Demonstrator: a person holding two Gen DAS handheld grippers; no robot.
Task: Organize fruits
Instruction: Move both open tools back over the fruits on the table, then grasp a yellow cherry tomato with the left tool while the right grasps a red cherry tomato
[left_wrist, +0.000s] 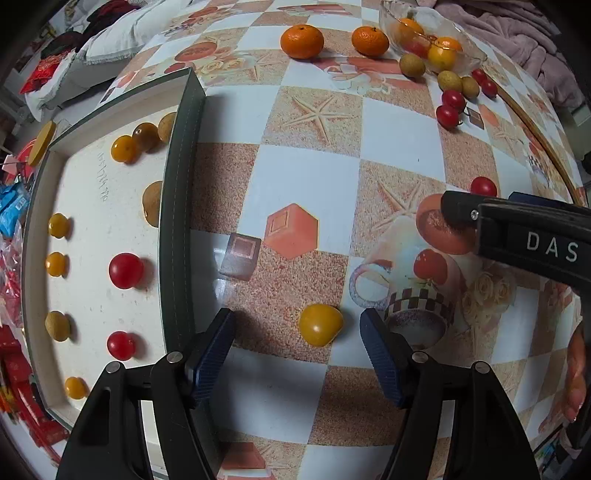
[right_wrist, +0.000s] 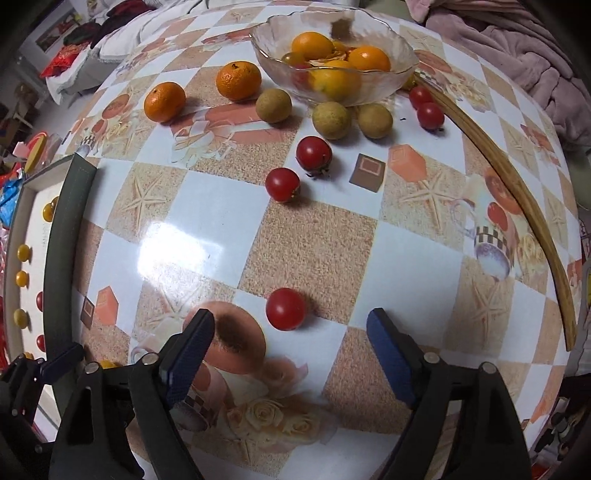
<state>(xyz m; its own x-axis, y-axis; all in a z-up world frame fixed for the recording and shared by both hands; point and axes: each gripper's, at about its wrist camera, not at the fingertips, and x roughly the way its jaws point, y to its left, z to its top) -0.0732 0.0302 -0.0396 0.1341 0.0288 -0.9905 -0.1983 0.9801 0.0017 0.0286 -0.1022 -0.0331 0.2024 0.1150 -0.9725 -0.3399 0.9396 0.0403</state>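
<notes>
A yellow tomato (left_wrist: 320, 324) lies on the patterned table between the open fingers of my left gripper (left_wrist: 297, 345). A red cherry tomato (right_wrist: 285, 308) lies just ahead of my open right gripper (right_wrist: 288, 345). A white tray (left_wrist: 92, 206) at the left holds several sorted yellow, red and brown fruits. A glass bowl (right_wrist: 391, 40) at the back holds oranges and small fruits. Two mandarins (right_wrist: 238, 80), three brown longans (right_wrist: 331, 120) and more red tomatoes (right_wrist: 282, 184) lie loose on the table. The right gripper shows in the left wrist view (left_wrist: 487, 206), its fingertips mostly hidden.
A curved wooden strip (right_wrist: 517, 177) runs along the table's right edge. A pink blanket (right_wrist: 517, 44) lies beyond the table at the back right. Red and blue packets (left_wrist: 14, 221) lie left of the tray.
</notes>
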